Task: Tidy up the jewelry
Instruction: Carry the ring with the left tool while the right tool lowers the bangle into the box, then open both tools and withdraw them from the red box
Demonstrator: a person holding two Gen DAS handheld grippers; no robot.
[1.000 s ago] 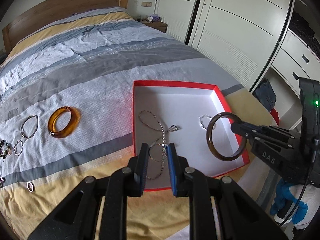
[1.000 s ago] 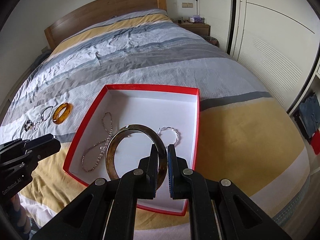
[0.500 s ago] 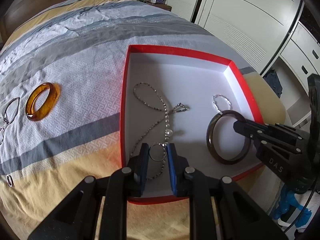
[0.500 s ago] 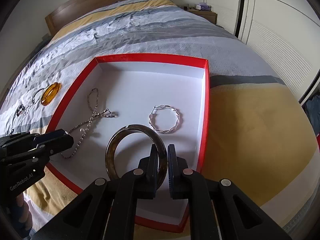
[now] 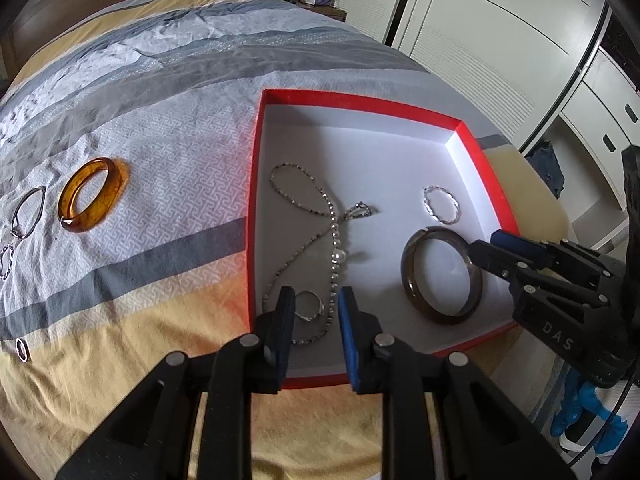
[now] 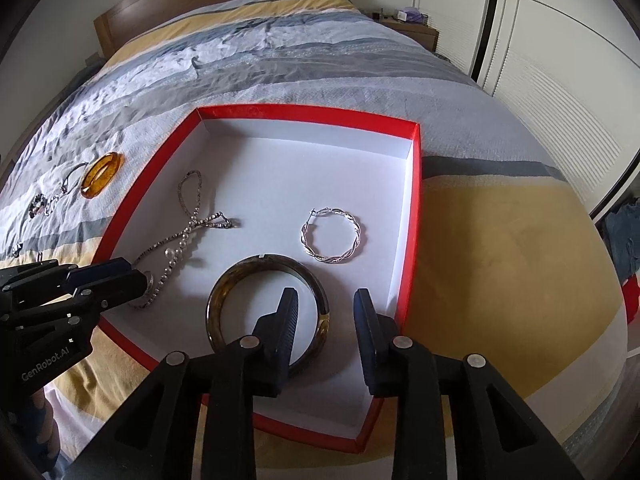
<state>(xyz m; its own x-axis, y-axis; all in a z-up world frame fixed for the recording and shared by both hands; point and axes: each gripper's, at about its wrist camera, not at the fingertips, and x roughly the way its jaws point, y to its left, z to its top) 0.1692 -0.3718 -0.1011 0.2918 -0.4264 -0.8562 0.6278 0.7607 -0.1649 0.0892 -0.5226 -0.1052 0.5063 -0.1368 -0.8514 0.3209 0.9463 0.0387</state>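
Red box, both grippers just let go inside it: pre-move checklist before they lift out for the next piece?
1. Right gripper clear of dark bangle: ok; jaws just opened, bangle lies flat.
2. Left gripper clear of small ring: ok; jaws just opened.
3. Necklace chain free of left fingers: cannot tell.
4. Twisted hoop undisturbed: ok.
5. Red box flat on bed: ok.
6. Amber bangle outside, reachable: ok.

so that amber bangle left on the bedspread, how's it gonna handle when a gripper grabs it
The amber bangle looks like a thick, glossy, rigid ring: probably stiff and somewhat slippery between pads. Lying flat on the soft bedspread, it likely won't roll, though it may sink when pressed.
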